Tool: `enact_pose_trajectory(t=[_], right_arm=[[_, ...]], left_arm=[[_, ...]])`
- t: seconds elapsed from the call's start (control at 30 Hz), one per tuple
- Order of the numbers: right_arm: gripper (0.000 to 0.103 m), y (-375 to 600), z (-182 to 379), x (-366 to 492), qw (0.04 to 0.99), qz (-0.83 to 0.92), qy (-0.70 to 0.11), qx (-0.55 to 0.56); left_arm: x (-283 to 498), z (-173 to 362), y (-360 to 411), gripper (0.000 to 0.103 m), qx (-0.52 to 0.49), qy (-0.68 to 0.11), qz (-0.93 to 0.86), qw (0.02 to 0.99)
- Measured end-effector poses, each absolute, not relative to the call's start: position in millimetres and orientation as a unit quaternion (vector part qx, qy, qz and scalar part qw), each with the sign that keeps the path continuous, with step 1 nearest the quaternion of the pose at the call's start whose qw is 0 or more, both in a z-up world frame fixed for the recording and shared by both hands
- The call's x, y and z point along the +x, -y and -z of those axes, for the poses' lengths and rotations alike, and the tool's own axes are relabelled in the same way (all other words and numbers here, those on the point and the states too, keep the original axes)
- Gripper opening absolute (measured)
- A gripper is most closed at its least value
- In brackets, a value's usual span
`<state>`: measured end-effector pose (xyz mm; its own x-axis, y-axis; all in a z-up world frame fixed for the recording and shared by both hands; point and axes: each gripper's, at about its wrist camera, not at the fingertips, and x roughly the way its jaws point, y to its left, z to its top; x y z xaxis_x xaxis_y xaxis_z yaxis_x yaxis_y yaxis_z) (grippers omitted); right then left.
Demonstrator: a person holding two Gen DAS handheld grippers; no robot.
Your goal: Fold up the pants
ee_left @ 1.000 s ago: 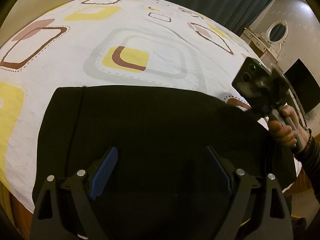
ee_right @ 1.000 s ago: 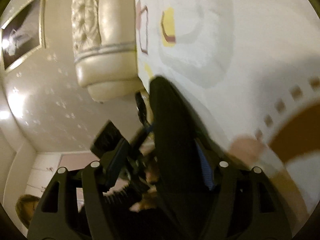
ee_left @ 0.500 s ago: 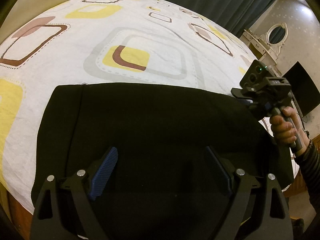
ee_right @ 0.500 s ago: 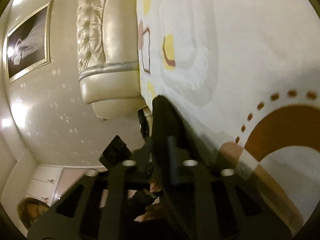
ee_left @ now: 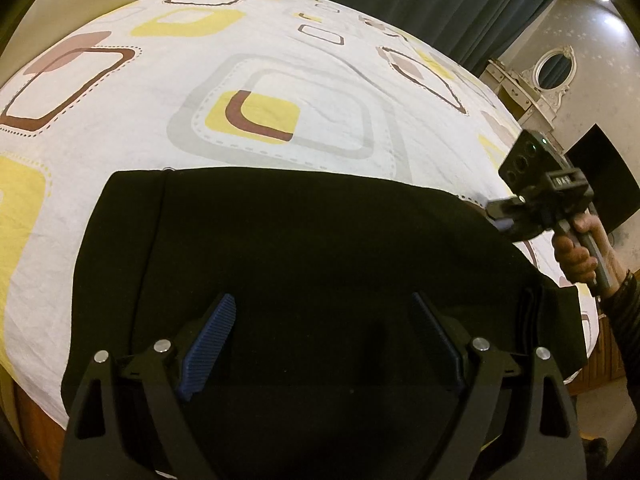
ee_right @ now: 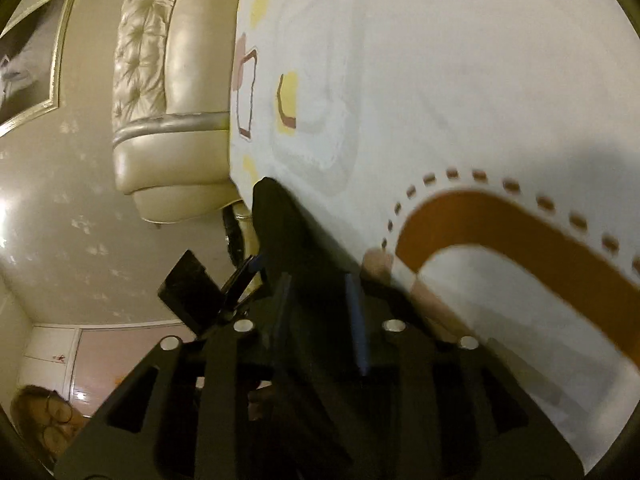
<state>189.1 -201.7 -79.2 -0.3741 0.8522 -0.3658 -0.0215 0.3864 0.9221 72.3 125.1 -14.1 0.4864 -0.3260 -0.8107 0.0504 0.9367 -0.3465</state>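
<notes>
Left wrist view — left hand-held gripper (ee_left: 322, 340) spread over smooth black pants (ee_left: 320, 248).

Bare bedsheet (ee_left: 320, 80) lies open beyond the pants (ee_left: 312, 248); the headboard (ee_right: 160, 80) bounds one side.

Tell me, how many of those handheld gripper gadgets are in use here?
2. The left gripper hangs open over the black pants; the right gripper is at the pants' far right edge, closed on the fabric.
</notes>
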Motion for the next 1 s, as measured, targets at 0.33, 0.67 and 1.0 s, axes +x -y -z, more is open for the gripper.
enact_pose_trajectory(t=[0.33,0.67,1.0], right_arm=[[0.046,174,38,134,0.485,-0.568,-0.637,0.193],[0.067,166,14,86,0.533,-0.595,-0.594,0.092],[0.068,176,30,91,0.522,-0.577,-0.595,0.202]], left_arm=[[74,14,-126,0.087,-0.142,-0.496,0.110,0.850],[68,6,-143,0.087,-0.160,-0.469,0.078,0.865],[73,9,-143,0.087,-0.153,-0.479,0.058,0.863]])
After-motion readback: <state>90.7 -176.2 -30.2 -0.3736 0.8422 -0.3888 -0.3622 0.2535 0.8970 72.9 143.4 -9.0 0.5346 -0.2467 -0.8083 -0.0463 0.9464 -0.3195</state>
